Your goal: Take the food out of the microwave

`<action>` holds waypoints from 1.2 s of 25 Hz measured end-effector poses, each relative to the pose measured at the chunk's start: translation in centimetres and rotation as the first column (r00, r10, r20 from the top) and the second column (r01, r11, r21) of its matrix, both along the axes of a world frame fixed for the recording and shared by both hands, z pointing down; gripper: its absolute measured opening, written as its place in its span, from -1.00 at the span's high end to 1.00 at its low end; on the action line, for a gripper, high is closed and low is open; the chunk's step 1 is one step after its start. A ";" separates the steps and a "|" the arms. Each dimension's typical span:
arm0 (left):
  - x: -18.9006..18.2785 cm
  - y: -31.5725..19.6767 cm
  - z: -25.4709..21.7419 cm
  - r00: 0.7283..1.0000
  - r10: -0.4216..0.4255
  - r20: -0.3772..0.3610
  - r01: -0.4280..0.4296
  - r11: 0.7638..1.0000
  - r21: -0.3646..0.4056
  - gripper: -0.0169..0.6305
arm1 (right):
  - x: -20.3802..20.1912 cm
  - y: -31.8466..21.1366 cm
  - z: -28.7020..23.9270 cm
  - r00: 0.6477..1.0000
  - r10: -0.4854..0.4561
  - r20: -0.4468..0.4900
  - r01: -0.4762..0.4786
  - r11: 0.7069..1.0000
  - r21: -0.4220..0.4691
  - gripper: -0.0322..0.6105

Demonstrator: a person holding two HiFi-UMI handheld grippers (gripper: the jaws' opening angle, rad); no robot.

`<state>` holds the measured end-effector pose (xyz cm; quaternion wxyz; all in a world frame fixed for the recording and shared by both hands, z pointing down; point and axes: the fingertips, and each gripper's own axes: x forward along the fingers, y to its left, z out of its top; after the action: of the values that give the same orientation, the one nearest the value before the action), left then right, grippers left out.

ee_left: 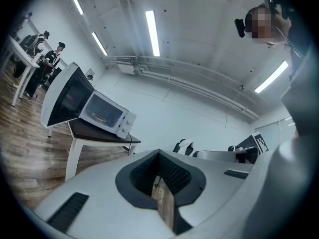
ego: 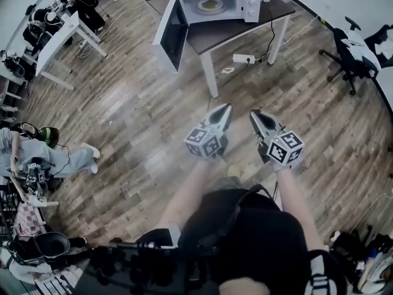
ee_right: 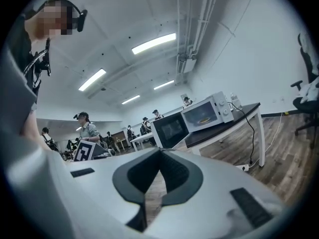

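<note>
white and boxy, a countertop microwave oven (ego: 221,2) stands at the end of a dark-topped table with white legs (ego: 245,29). its dark-windowed door (ego: 171,35) is already swung wide toward the room, leaving the cavity free to reach into. inside sits a pale round plate of food (ego: 210,4), the thing to be fetched, with nothing touching it. a person stands on the brown wood-plank floor (ego: 123,115), well apart from the table, holding the grey-and-white left gripper (ego: 226,110) and its twin, the right gripper (ego: 255,117), side by side. both are roughly level and aimed at the oven, a carrying pose that suits a walk-up rather than a reach. each gripper's jaws are pressed together with nothing between them; only floor shows through the slit at the tips. judging by the gap, the approach comes first, and the jaws would have to part before taking the plate's rim. a white power strip (ego: 244,58) and its cable lie beneath the table by the near leg, something to step clear of.
</note>
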<state>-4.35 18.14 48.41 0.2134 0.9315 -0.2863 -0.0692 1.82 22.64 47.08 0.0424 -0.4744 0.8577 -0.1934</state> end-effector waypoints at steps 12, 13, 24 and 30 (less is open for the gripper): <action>2.2 -7.2 -0.6 0.999 -0.036 0.005 0.036 0.999 0.018 0.92 | 2.3 -7.7 -0.5 0.999 -0.018 0.027 0.018 1.000 0.026 0.89; 2.1 -7.5 -0.9 0.999 -0.043 0.006 0.043 0.999 0.024 0.92 | 2.0 -8.0 -0.6 0.999 -0.025 0.030 0.024 0.999 0.027 0.89; 0.7 -7.2 -2.4 0.995 -0.100 0.007 0.099 0.991 0.086 0.92 | -1.1 -8.2 -0.8 0.993 -0.113 0.031 0.112 0.992 0.051 0.89; 0.3 -7.8 -2.1 0.992 -0.127 0.013 0.125 0.988 0.089 0.92 | -1.6 -9.3 -0.4 0.990 -0.134 0.038 0.132 0.990 0.045 0.89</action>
<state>-4.08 10.37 46.34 0.1645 0.9207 -0.3431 -0.0866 0.24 13.38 46.72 0.0571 -0.4110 0.8903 -0.1874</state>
